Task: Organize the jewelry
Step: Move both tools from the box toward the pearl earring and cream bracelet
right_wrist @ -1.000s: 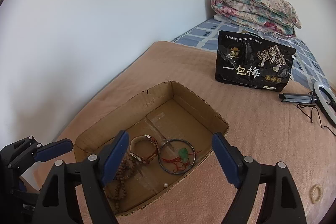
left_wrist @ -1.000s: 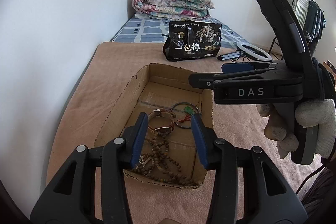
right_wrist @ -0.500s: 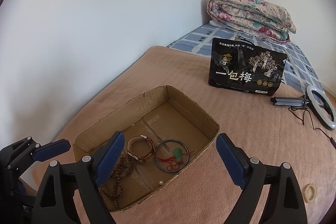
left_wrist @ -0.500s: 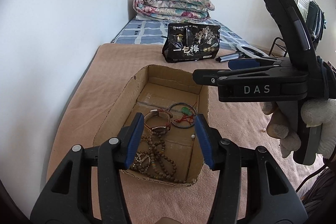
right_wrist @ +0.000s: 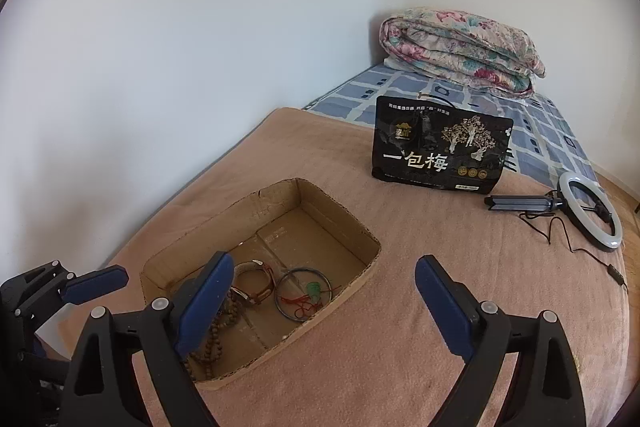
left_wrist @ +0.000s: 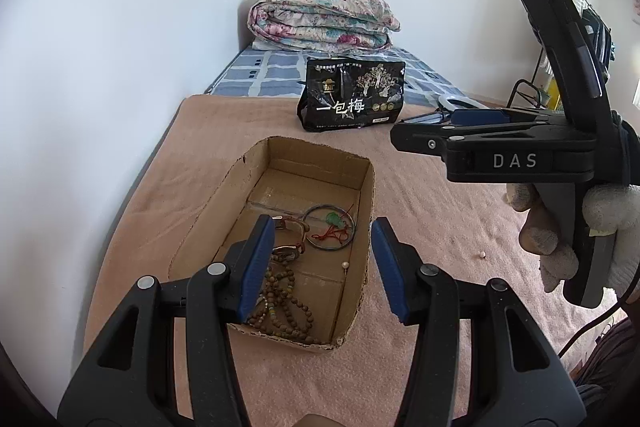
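The box (left_wrist: pixel 224 211) is plain brown cardboard, matt, with rough torn edges and a strip of clear tape across its floor. Inside, the beads (left_wrist: pixel 286 301) look like dull brown wood, the watch (left_wrist: pixel 290 235) has a tan strap, perhaps leather, and a shiny metal case, and the bangle (left_wrist: pixel 330 227) is thin dark metal with red thread and a green stone-like charm. The blanket (right_wrist: pixel 420 327) under the box is pink-brown fleece, soft and nappy. The pouch (right_wrist: pixel 440 151) is black printed plastic with a slight sheen. The quilt (right_wrist: pixel 460 51) is flowered cloth. Both tools are matt black plastic with blue rubbery pads (right_wrist: pixel 206 301). The glove (left_wrist: pixel 612 223) is white knit.
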`<act>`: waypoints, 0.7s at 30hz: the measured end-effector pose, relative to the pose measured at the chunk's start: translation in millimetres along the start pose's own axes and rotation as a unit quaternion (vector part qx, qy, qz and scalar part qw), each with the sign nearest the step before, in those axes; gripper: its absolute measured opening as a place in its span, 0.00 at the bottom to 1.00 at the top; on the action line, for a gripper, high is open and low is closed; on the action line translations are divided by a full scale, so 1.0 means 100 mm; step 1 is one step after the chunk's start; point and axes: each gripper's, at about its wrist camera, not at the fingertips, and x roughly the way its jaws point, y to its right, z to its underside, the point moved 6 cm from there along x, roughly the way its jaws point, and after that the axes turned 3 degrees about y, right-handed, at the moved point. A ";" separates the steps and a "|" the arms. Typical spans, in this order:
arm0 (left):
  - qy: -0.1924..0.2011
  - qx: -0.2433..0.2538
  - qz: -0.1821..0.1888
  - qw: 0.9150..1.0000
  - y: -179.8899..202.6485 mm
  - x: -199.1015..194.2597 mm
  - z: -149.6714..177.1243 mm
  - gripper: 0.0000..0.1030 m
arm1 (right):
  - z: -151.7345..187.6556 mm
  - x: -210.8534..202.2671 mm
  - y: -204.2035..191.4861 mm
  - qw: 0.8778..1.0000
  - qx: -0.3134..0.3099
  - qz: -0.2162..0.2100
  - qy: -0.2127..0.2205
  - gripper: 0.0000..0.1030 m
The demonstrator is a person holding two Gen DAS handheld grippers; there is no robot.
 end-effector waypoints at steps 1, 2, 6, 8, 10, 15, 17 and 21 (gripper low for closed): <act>0.004 -0.002 0.001 1.000 0.00 -0.03 -0.01 0.50 | 0.00 -0.04 0.03 1.000 0.001 0.001 0.002 0.91; 0.007 -0.002 0.001 1.000 0.00 -0.06 -0.02 0.50 | 0.01 -0.08 0.07 1.000 0.002 0.002 0.003 0.91; 0.022 -0.010 0.000 1.000 -0.04 -0.17 -0.07 0.50 | 0.01 -0.26 0.26 1.000 0.003 0.013 0.011 0.95; 0.025 -0.015 0.000 1.000 -0.04 -0.20 -0.07 0.50 | 0.03 -0.37 0.37 1.000 0.003 0.020 0.016 0.96; 0.025 -0.019 0.000 0.999 -0.03 -0.22 -0.07 0.50 | 0.06 -0.48 0.50 0.999 0.001 0.029 0.021 0.97; 0.020 -0.015 0.008 1.000 0.13 -0.19 0.00 0.50 | 0.24 -0.74 0.90 0.998 0.003 0.057 0.026 0.98; 0.015 -0.008 0.016 1.000 0.25 -0.14 0.06 0.50 | 0.33 -0.84 1.10 0.997 0.013 0.069 0.028 0.98; -0.001 0.014 0.040 0.999 0.58 -0.02 0.18 0.50 | 0.54 -1.03 1.53 0.994 0.041 0.093 0.028 0.98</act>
